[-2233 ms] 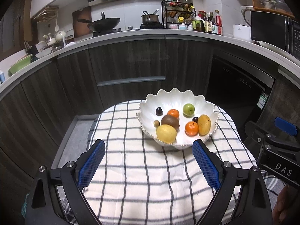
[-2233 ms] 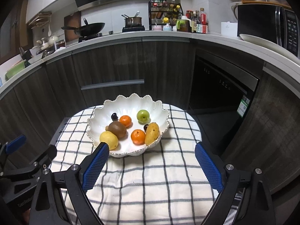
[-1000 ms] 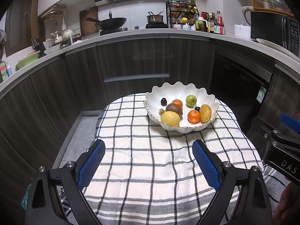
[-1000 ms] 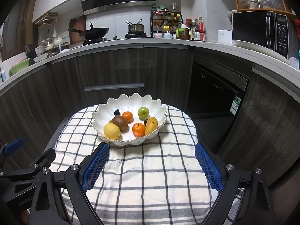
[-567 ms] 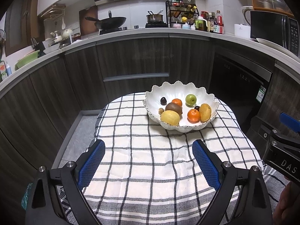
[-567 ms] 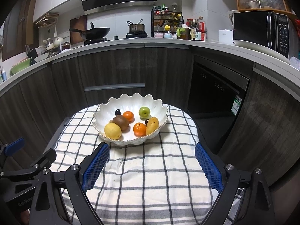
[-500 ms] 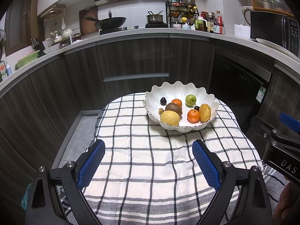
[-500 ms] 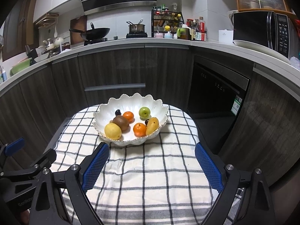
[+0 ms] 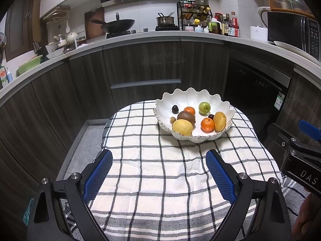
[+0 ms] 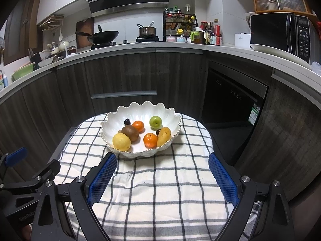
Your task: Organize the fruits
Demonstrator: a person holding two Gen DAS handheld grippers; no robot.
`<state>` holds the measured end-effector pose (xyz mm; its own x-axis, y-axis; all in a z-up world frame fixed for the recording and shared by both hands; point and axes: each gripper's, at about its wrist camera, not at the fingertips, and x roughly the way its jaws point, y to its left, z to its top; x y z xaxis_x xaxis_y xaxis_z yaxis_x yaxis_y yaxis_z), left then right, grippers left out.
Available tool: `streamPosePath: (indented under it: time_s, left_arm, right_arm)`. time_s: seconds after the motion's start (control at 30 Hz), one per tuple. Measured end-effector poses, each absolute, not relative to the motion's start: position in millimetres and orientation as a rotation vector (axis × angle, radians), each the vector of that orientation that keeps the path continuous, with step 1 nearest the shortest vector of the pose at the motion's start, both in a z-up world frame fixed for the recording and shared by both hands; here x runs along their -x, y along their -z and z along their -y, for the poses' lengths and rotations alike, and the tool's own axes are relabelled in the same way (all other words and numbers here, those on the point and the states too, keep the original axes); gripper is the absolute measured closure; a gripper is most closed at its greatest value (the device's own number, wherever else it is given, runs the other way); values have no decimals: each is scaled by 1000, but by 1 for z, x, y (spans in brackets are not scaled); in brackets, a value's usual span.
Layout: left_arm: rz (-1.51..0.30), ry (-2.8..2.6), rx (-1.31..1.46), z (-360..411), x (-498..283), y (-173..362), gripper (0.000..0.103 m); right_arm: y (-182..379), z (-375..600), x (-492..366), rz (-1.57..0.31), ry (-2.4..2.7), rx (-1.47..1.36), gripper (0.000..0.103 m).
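Note:
A white scalloped bowl (image 9: 200,97) (image 10: 140,108) stands at the far side of a table under a checked cloth (image 9: 160,170) (image 10: 160,180). It holds a lemon (image 9: 182,127) (image 10: 121,141), a kiwi (image 9: 186,116) (image 10: 130,133), two oranges (image 9: 207,124) (image 10: 150,140), a green apple (image 9: 204,107) (image 10: 155,122), a mango (image 9: 219,121) (image 10: 164,134) and small dark fruits. My left gripper (image 9: 159,158) is open and empty, above the cloth short of the bowl. My right gripper (image 10: 162,161) is open and empty, also short of the bowl.
Dark kitchen cabinets (image 9: 144,64) and a dishwasher (image 10: 230,100) stand close behind the table. The other gripper's body shows at the right edge of the left wrist view (image 9: 297,156) and at the left edge of the right wrist view (image 10: 24,182).
Both grippers drew back from the bowl between 2.2 s and 1 s ago, so it looks smaller and farther. They have barely moved since. Both stay open.

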<state>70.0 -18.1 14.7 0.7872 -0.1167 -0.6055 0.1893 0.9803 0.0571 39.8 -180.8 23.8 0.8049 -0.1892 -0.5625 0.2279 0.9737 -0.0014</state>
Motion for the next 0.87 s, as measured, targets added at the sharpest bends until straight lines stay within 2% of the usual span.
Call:
streamPosePath:
  time_s: [0.87]
  left_arm:
    - [-654, 152, -119, 20, -74, -9, 8]
  right_arm:
    - [-18, 187, -46, -611, 228, -72, 9]
